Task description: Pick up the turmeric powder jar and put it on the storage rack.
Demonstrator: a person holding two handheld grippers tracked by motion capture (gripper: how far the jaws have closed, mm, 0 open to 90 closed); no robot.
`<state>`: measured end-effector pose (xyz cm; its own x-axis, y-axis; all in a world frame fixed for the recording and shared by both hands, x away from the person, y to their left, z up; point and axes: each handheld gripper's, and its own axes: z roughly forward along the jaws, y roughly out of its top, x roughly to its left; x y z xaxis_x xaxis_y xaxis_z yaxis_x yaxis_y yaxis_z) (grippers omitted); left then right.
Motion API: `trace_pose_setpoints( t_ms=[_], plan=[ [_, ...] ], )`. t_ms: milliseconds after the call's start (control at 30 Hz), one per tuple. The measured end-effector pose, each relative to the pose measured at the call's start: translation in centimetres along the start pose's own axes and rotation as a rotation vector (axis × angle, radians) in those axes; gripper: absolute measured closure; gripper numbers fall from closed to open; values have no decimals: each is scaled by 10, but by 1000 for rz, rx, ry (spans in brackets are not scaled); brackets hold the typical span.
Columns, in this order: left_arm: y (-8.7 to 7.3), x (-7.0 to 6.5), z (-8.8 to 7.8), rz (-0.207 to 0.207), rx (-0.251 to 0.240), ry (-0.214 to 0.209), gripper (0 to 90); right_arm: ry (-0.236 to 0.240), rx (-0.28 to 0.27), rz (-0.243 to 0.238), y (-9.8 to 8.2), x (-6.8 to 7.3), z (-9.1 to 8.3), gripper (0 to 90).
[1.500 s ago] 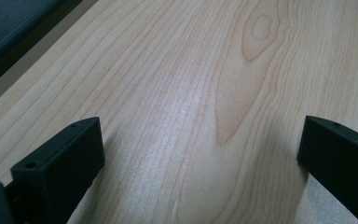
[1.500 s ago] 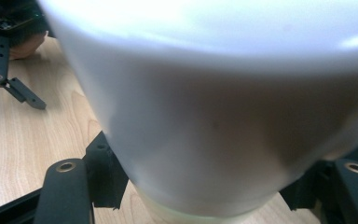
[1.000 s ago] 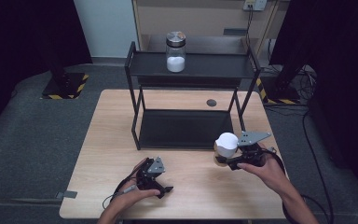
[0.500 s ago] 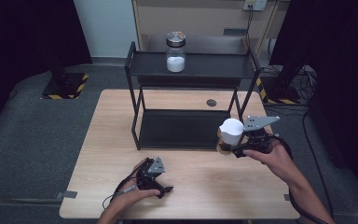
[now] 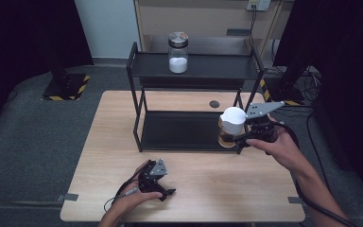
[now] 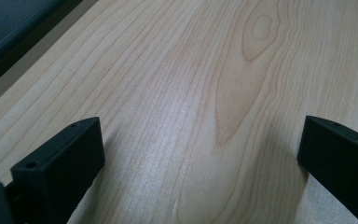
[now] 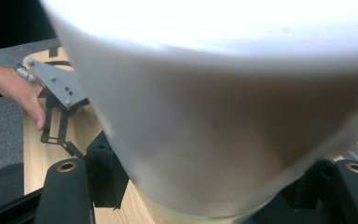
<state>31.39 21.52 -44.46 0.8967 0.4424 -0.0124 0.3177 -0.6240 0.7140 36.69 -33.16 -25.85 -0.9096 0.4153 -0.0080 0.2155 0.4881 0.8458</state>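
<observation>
On my left, the left gripper (image 5: 157, 181) rests low on the desk (image 5: 104, 142) near its front edge, its fingers (image 6: 60, 163) spread wide apart with nothing but bare wood grain between them. Further in stands one black two-tier rack (image 5: 137, 85), and on its top shelf I count one glass jar with a metal lid (image 5: 178, 52), partly filled with something white, well apart from everything else. To the right, the right gripper (image 5: 234, 137) holds a second jar, this one with a white lid (image 5: 232, 124), its fingers (image 7: 70, 186) closed on the jar's body just below the lid. It hangs in the air at the rack's front right corner, just beside the front right post, about level with the gap between the shelves. So I count two jars, one rack and two grippers, with a small dark round spot on the desk behind the rack that I cannot identify. The risks I see from here: the grip sits high on the jar, so a quick swing could let it tilt or slip; and the post is so close that moving inward carelessly could knock the jar against the frame. If I am headed for the top shelf, I judge the shelf edge could catch the jar's base unless I lift clear first.
</observation>
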Motion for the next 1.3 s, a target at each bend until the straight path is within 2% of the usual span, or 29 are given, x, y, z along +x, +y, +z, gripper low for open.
trace_pose_setpoints(
  t_ms=[400,700,967,1300],
  plan=[
    [0,0,0,-3,-3,0,0,7,-8,-12,35,-9,-9,318],
    [0,0,0,-4,-3,0,0,-9,-10,-19,59,-12,-21,319],
    [-1,0,0,-4,-3,0,0,-25,-18,-17,71,-15,-29,319],
    [0,0,0,-4,-3,0,0,-30,-13,-7,81,-20,-31,319]
  ],
)
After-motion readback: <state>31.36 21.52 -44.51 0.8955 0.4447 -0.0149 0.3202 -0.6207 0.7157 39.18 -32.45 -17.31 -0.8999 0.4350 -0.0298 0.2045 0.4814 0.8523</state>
